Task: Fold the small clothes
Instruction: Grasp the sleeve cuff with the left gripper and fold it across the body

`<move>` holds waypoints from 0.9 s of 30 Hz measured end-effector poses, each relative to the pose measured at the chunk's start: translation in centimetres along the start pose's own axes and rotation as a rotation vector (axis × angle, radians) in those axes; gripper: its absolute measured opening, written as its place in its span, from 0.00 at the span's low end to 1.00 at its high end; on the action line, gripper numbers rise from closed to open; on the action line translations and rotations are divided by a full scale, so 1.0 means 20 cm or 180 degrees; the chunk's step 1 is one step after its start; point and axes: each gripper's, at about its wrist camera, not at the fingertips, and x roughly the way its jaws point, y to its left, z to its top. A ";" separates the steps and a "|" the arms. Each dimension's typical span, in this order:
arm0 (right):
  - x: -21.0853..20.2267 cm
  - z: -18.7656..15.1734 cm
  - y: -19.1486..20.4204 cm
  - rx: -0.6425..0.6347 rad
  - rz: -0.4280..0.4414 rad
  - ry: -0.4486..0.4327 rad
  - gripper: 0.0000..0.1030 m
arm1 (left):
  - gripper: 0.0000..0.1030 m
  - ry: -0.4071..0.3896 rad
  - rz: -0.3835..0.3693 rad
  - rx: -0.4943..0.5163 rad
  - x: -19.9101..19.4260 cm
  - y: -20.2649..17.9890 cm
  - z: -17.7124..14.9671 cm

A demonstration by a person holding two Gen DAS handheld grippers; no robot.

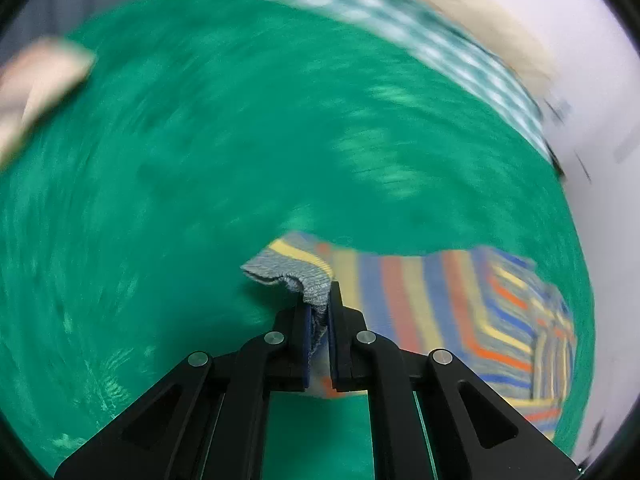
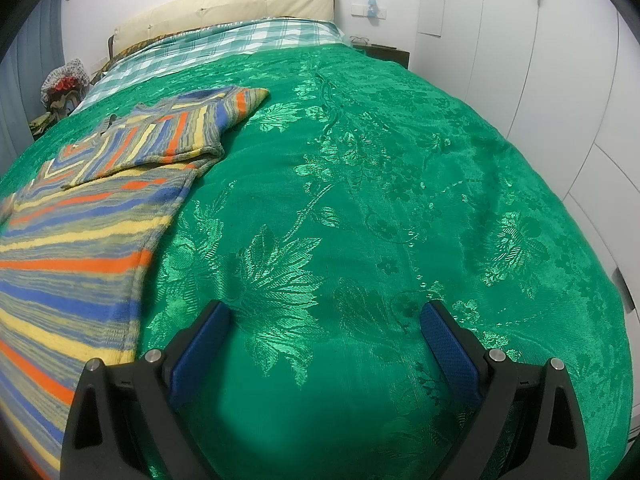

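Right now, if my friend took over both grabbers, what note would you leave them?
Left gripper: shut on a corner of the striped sweater, lifting it off the green bedspread.
Right gripper: open, empty, hanging over bare bedspread beside the sweater.
Sweater: lying on the bed, one sleeve already folded across the body.
Done: that sleeve fold, and the grip on the corner.
Left: carry the pinched corner over, finish the remaining folds, smooth it flat. The left view is blurred, so check the grip first.

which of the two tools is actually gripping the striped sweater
The left tool: its jaws are shut on the striped sweater. The right tool is open above the green bedspread.
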 end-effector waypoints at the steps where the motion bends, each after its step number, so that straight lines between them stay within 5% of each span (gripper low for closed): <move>1: 0.00 0.00 0.00 0.0001 0.0001 0.0000 0.93 | 0.05 -0.0048 -0.0085 0.0231 -0.06 -0.16 0.02; 7: 0.00 0.00 0.00 -0.0001 -0.0003 0.0001 0.93 | 0.05 -0.0092 -0.0743 0.1342 -0.21 -1.09 -0.05; 11: 0.00 0.00 0.00 -0.0002 -0.0007 0.0002 0.93 | 0.09 0.0122 -0.1043 0.1798 -0.09 -1.55 -0.24; 12: 0.00 0.00 0.00 0.0000 -0.0005 0.0002 0.93 | 0.27 0.0253 -0.1081 0.1854 -0.02 -1.62 -0.29; 13: 0.00 0.00 0.00 0.0001 -0.0003 0.0002 0.93 | 0.57 0.0414 -0.1076 0.1876 0.04 -1.67 -0.34; 14: 0.00 0.00 0.00 0.0001 -0.0001 0.0002 0.93 | 0.67 0.0519 -0.0963 0.1844 0.12 -1.70 -0.37; 19: 0.00 0.00 -0.01 0.0005 0.0003 0.0000 0.93 | 0.69 0.0392 -0.0889 0.1303 0.22 -1.51 -0.33; 23: 0.00 0.00 0.00 0.0014 0.0017 0.0000 0.94 | 0.71 0.0335 -0.0303 0.1305 0.33 -1.30 -0.36; 26: 0.00 0.00 0.00 0.0011 0.0006 0.0001 0.94 | 0.72 0.0680 0.0370 0.1472 0.54 -1.08 -0.44; 27: 0.00 0.00 0.00 0.0009 0.0000 0.0003 0.94 | 0.83 0.0573 0.0329 0.1452 0.52 -1.02 -0.44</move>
